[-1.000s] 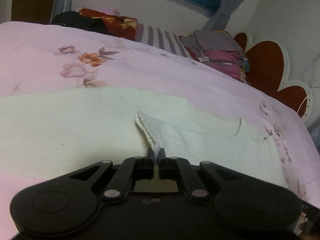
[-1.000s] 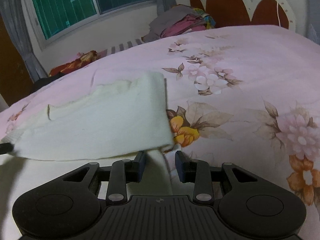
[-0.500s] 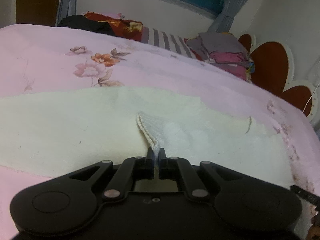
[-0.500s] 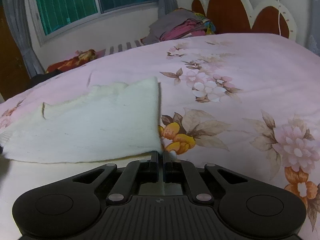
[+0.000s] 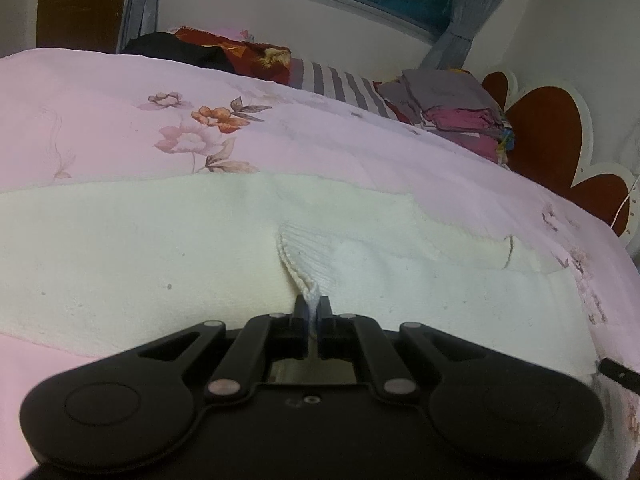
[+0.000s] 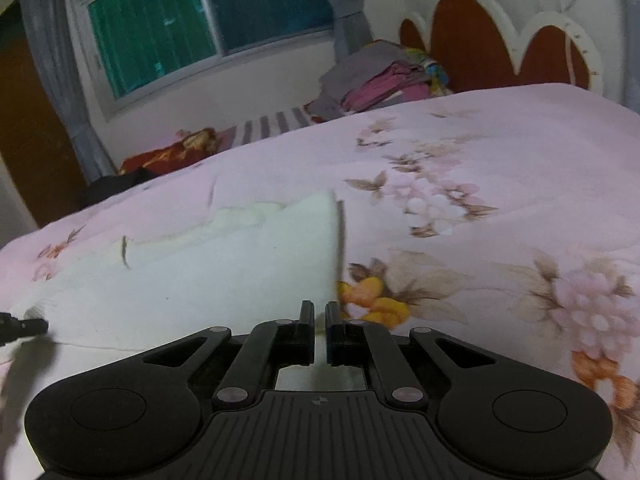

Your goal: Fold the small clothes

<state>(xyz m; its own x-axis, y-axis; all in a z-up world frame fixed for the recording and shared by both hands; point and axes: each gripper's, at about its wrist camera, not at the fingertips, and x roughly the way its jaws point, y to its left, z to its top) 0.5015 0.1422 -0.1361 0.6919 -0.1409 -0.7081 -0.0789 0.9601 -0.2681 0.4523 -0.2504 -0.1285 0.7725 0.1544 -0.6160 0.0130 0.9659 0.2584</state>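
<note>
On the bed [image 5: 120, 128], spread with a pink floral cover, a cream knit garment [image 5: 160, 256] lies flat, its upper layer already doubled over toward the far side.

Left side: left tongs [image 5: 312, 309] clamped together on a ribbed hem corner of the garment, which rises in a small peak from the flat cloth. Only a narrow bit of the knit edge shows between the fingers, so the hold looks shallow. Risk: a quick lift or a sideways tug could strip that edge out, and the corner would drop back crooked.

Right side: right tongs [image 6: 319, 312] have just been closing and now stand together on the near corner of the same garment [image 6: 200, 276], beside a yellow-orange flower print on the cover [image 6: 500, 184]. How much cloth is caught cannot be told; the corner vanishes between the fingers. Risks: the grip may have taken only one layer, so the fold would part on lifting; or it may have pinched the bed cover along with the garment, dragging the cover up.

Both ends: if the two hands rise unevenly or pull apart, the loose knit could stretch and the fold line skew.

Far edge: a stack of folded clothes [image 5: 456, 116] near the headboard [image 5: 548, 136], well apart from the work.
</note>
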